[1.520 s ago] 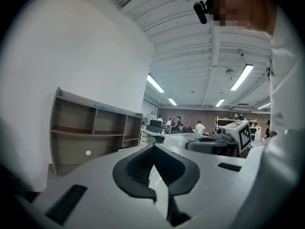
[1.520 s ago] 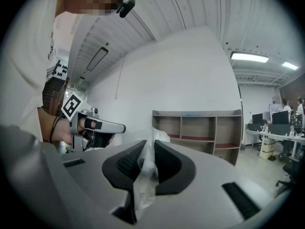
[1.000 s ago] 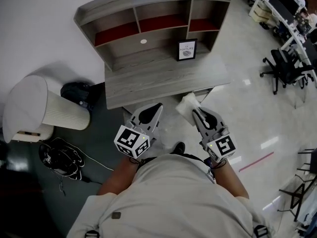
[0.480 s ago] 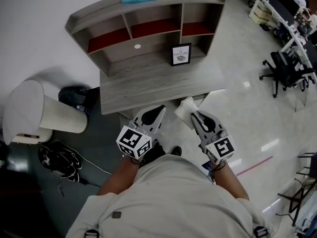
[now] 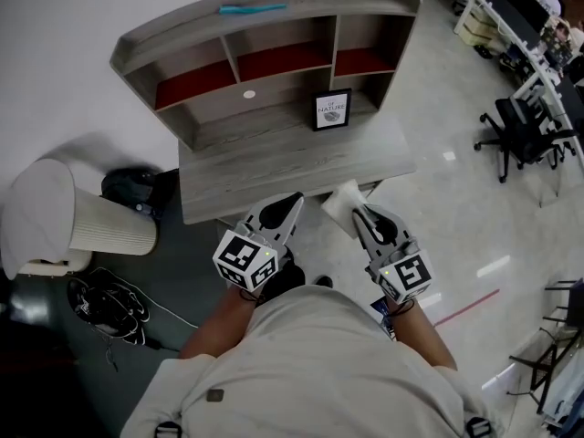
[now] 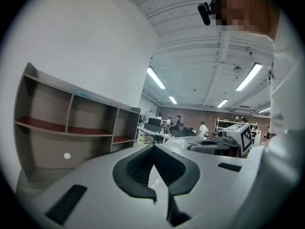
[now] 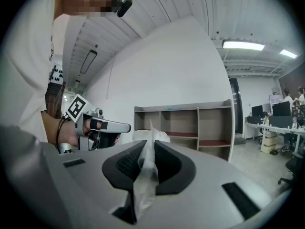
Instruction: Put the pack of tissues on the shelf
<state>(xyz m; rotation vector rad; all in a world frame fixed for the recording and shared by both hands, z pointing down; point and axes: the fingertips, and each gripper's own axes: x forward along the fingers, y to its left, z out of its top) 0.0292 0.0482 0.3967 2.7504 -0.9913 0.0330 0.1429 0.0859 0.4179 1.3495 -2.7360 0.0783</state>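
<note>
right tool (image 5: 358, 212) clamped on pack of tissues (image 5: 344, 199), held just short of the table (image 5: 274, 158) | left tool (image 5: 292, 199) closed, empty | pack likely light, soft, slippery film; pinch wrapper edge

White, plastic-wrapped pack of tissues (image 5: 343, 201) pinched by wrap in right gripper (image 5: 359, 212), airborne, near side of grey, red-lined shelf (image 5: 274, 27).

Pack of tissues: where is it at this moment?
In the head view the pack of tissues sits right of centre, pinched in the right gripper, just short of the desk's front edge, below the framed picture.
</note>
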